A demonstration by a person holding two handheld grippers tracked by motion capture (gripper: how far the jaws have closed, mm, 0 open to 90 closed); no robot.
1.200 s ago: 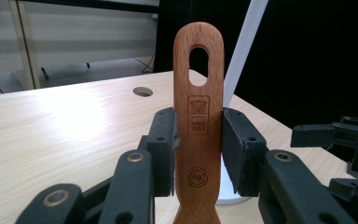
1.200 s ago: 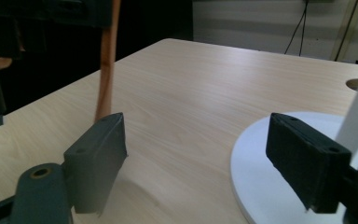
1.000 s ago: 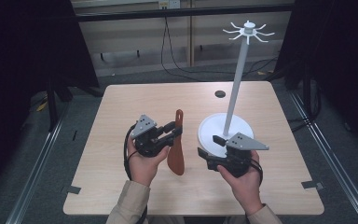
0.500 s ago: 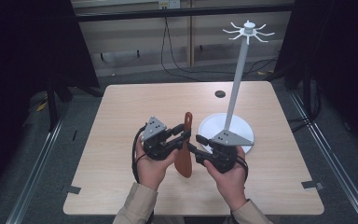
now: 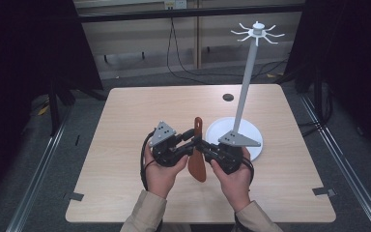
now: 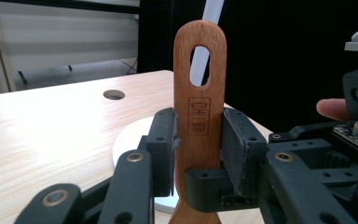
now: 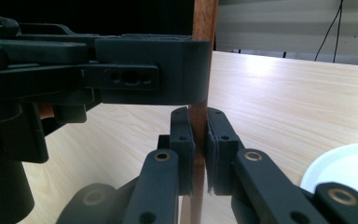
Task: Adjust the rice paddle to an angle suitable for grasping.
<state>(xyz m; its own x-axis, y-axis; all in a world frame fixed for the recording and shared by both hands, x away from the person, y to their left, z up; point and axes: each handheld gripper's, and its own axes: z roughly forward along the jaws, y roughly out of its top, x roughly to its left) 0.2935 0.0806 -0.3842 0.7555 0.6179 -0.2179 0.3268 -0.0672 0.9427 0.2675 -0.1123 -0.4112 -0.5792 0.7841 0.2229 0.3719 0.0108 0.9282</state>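
Note:
A brown wooden spatula (image 5: 197, 162) with a slotted handle (image 6: 200, 93) stands tilted over the table, between the two hands. My left gripper (image 5: 189, 141) is shut on the handle across its flat width (image 6: 200, 135). My right gripper (image 5: 202, 146) comes from the opposite side. Its jaws have just been closing and now press on the handle's thin edges (image 7: 199, 140), just below the left gripper's fingers (image 7: 168, 70). The blade hangs down toward the person.
A white hanger stand rises at the right on a round base (image 5: 253, 145), with a tall pole and a ring of hooks on top (image 5: 257, 31). The light wooden table (image 5: 140, 111) has a small dark hole (image 5: 228, 97) near its far edge.
The right hand has moved left from the stand's base to the spatula, and its jaws have shut on the handle. The left gripper has kept its grip and barely moved.

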